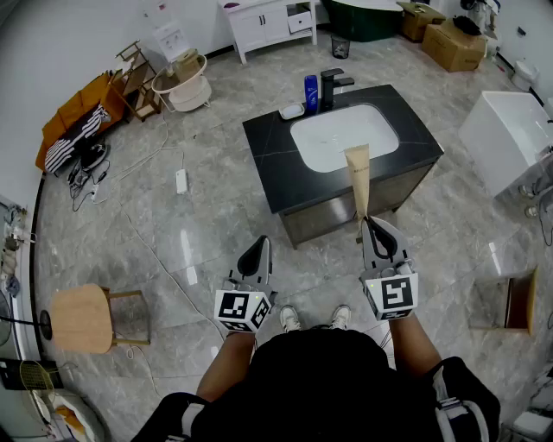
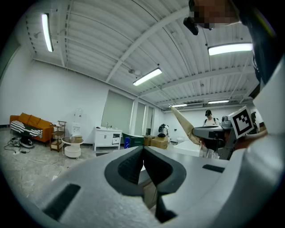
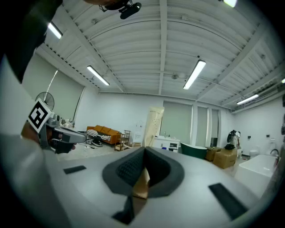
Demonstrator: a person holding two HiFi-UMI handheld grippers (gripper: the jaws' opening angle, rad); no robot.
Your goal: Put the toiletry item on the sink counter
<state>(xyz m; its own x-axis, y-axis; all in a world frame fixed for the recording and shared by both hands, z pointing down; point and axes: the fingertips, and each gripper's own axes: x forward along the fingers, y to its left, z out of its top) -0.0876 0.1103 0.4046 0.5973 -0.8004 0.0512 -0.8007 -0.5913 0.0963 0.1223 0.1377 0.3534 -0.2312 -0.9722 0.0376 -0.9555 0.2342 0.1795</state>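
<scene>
Sink counter (image 1: pixel 268 164) carries a blue bottle (image 1: pixel 310 93); right tool (image 1: pixel 366 224) clamps beige tube (image 1: pixel 358 173).

You're in a big open test hall dressed up as a bathroom, not a real one. Just past your right fingers (image 1: pixel 377 246) sits a freestanding vanity (image 1: pixel 268 164) with a white basin (image 1: pixel 341 138). Farther beyond there's a white cabinet (image 1: pixel 263 26), a dark green tub (image 1: pixel 367 19) and cardboard boxes (image 1: pixel 454 43). Far out left of your left fingers (image 1: pixel 257 256) is an orange sofa (image 1: pixel 73 116). Overhead, strip lights (image 3: pixel 194 73) run along a ribbed ceiling (image 3: pixel 147 49).
</scene>
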